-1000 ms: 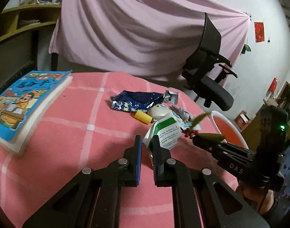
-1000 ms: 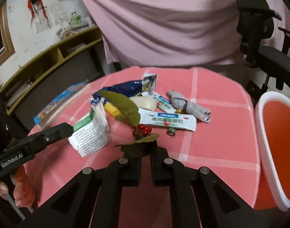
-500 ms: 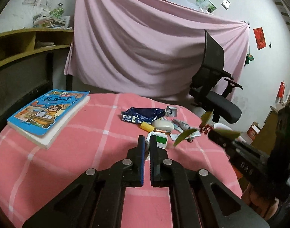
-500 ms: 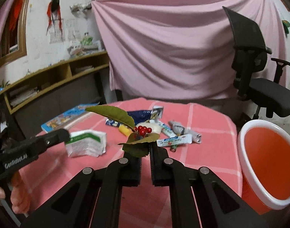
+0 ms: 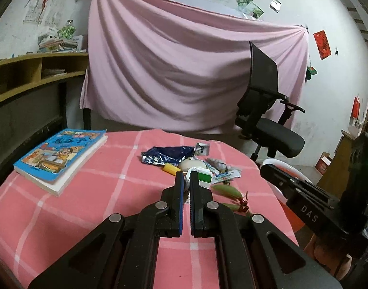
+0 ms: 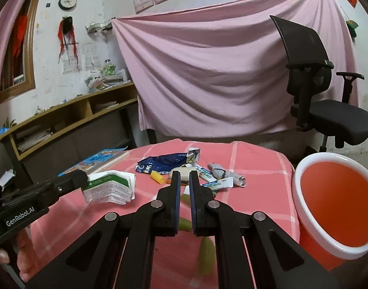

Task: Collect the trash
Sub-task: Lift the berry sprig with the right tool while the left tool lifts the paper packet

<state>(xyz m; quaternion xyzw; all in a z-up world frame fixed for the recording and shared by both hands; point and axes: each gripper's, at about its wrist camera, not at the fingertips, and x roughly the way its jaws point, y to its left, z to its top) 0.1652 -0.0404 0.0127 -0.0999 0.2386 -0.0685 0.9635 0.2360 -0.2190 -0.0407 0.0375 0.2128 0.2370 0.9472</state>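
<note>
While the left tool point(image 5: 186, 180) is clamped narrow on one edge of the green-and-white paper packet point(image 6: 109, 187), that packet hangs off its tips above the pink checked bench point(image 5: 99, 192), creased and partly flattened. It looks light and soft, likely to fold or flap rather than slip. A hold on the thick folded edge, as now, should carry it better than a pinch on a loose flap.

The right tool point(image 6: 183, 180) is also drawn narrow, and nothing shows pinched at its tips. The leafy sprig with red berries point(image 5: 228, 192) appears low over the bench, below that tool, and only as a green blur in the right wrist view. Whether it rests on the cloth cannot be told. It should be almost weightless, with limp leaves and berries that would crush. The stem is the place to grip it.

On the bench beyond lie a blue foil wrapper point(image 5: 167, 155) and a toothpaste tube point(image 6: 218, 184). The wrapper is probably slick and crinkly. The red bin point(image 6: 328, 156) stands open just beside the bench's right edge.
</note>
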